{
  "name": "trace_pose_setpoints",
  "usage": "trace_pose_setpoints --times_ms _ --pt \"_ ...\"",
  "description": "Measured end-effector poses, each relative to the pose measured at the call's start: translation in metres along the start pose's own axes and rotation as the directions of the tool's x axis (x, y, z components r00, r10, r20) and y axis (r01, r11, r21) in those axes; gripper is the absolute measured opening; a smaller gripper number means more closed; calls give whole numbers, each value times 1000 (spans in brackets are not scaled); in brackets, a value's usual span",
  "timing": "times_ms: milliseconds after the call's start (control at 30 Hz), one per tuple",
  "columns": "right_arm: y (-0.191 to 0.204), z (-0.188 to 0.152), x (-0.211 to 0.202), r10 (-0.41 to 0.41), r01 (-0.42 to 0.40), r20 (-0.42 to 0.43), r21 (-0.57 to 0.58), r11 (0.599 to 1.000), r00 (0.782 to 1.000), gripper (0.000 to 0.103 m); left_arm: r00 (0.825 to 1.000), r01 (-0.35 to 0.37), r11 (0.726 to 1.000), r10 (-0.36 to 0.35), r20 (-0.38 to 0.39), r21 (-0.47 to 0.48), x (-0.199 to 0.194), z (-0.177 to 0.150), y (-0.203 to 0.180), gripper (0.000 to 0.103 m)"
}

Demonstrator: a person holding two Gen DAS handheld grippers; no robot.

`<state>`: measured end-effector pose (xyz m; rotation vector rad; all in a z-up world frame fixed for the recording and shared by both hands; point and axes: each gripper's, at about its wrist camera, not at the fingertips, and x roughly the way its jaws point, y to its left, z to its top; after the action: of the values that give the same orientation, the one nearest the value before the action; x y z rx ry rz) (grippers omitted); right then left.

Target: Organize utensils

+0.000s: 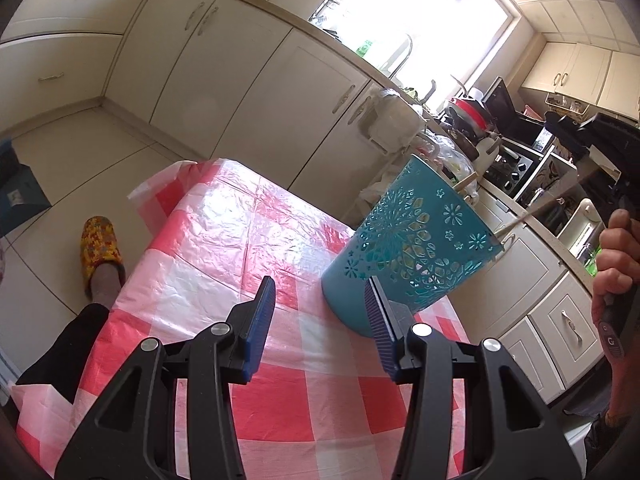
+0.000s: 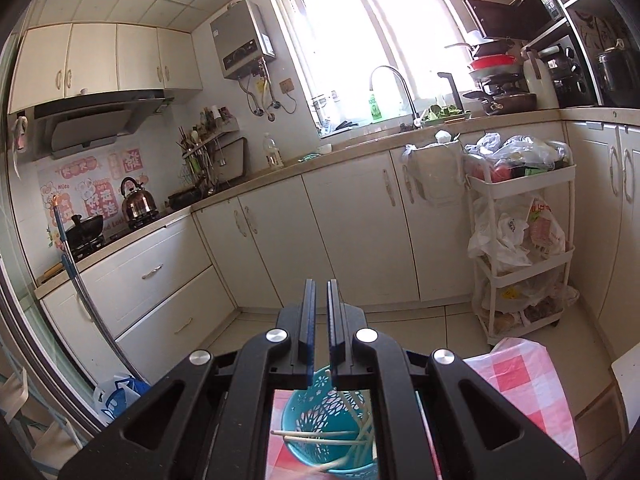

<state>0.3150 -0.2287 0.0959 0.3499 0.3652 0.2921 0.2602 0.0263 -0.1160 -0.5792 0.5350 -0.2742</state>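
Observation:
A teal cut-out utensil holder (image 1: 412, 248) stands tilted-looking on the red-and-white checked tablecloth (image 1: 240, 232). Pale chopsticks (image 1: 528, 216) stick out of its rim. My left gripper (image 1: 320, 284) is open, low over the cloth, with nothing between its blue pads (image 1: 260, 320); its right finger overlaps the holder's base in the picture. My right gripper (image 2: 321, 282) is shut with nothing in it, high above the holder (image 2: 316, 412), where several chopsticks (image 2: 320, 435) lie inside. In the left wrist view a hand (image 1: 618, 248) holds that gripper's handle at the right edge.
A person's foot in a yellow slipper (image 1: 100, 248) stands on the floor left of the table. White cabinets (image 2: 348, 232) run along the wall beyond. A white trolley (image 2: 520, 240) stuffed with bags stands right of the table. A mop handle (image 2: 80, 272) leans at the left.

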Motion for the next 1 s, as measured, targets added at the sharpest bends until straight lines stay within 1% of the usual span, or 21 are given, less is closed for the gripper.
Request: trace_pose_setpoints --times_ms 100,233,400,500,567,600,633,667,700,767,800,833,867,900,933,967,1000 --pt "-3 -6 4 -12 12 -22 -3 1000 1000 6 1000 4 1000 -4 -4 -1 1 0 0 44" --pt "-15 -20 2 -28 29 -53 22 999 998 6 1000 6 1000 -6 -6 -1 1 0 0 44" --pt "-31 -45 -19 -43 47 -88 50 998 995 6 1000 3 1000 -3 -12 -4 2 -1 -1 45" --pt "-35 -69 -36 -60 67 -139 41 997 988 6 1000 -10 1000 10 -18 4 3 -1 -4 49" --pt "-32 -87 -49 -76 81 -173 23 996 982 7 998 -48 997 50 -34 67 1 -3 -14 50" --pt "-30 -99 -58 -86 90 -195 14 996 977 9 996 -68 992 73 -41 109 -3 -5 -21 52" --pt "-27 -110 -67 -97 100 -216 2 995 971 11 995 -78 988 86 -51 136 -8 -7 -27 57" --pt "-24 -119 -74 -107 108 -230 -8 994 967 23 993 -82 983 95 -74 166 -16 -10 -36 60" --pt "-19 -132 -84 -126 125 -249 -21 992 960 42 991 -87 978 105 -88 192 -24 -11 -43 66" --pt "-11 -151 -102 -153 150 -270 -32 988 951 53 986 -115 960 142 -92 254 -43 -13 -58 74" --pt "-5 -161 -114 -161 158 -282 -34 987 946 55 983 -129 952 160 -90 279 -56 -14 -66 82" --pt "0 -168 -121 -162 159 -292 -35 987 943 61 981 -139 944 172 -88 298 -70 -14 -74 86" --pt "7 -174 -133 -169 166 -299 -37 986 939 65 979 -149 938 183 -84 312 -83 -15 -80 88" --pt "11 -178 -141 -179 176 -299 -37 984 937 73 978 -158 934 192 -79 321 -95 -15 -85 93" --pt "17 -181 -151 -191 188 -298 -38 981 935 79 975 -173 927 209 -73 333 -109 -16 -92 95" --pt "21 -182 -158 -198 195 -299 -40 980 933 81 971 -194 919 229 -64 344 -122 -17 -98 95" --pt "28 -182 -169 -204 201 -293 -41 979 934 86 968 -209 913 244 -57 351 -133 -17 -101 95"
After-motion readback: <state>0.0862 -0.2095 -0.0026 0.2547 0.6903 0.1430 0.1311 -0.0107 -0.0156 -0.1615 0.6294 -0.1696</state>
